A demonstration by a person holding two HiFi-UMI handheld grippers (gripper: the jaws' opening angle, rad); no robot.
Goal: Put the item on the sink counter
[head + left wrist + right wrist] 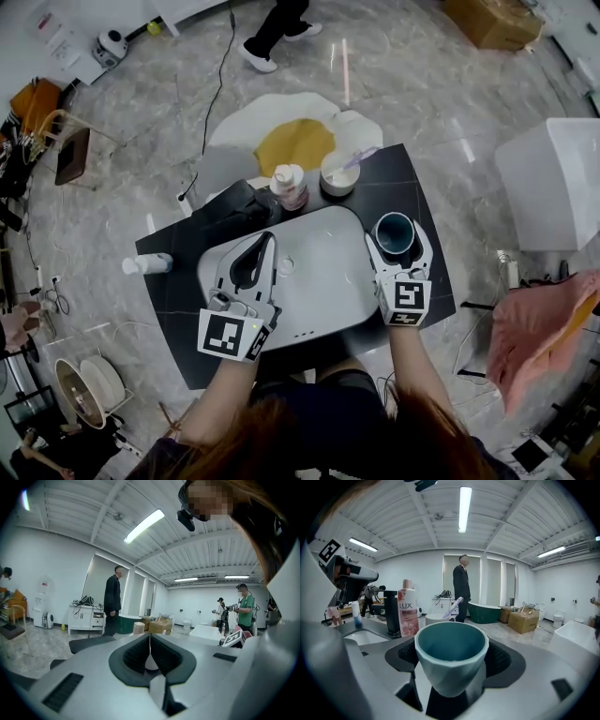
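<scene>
A teal cup [395, 233] [451, 660] stands upright and empty between the jaws of my right gripper [396, 236] [451, 654], which is shut on it. The cup is over the black sink counter [422, 202], just right of the white sink basin [323, 281]. Whether its base touches the counter cannot be told. My left gripper [265, 240] [150, 638] is shut with nothing in it and sits over the left part of the basin.
Behind the basin stand a black faucet [234, 208], a pink LUX bottle [289, 186] [408, 606] and a white cup with a toothbrush [338, 174]. A small white bottle [147, 264] lies at the counter's left. People stand in the room beyond.
</scene>
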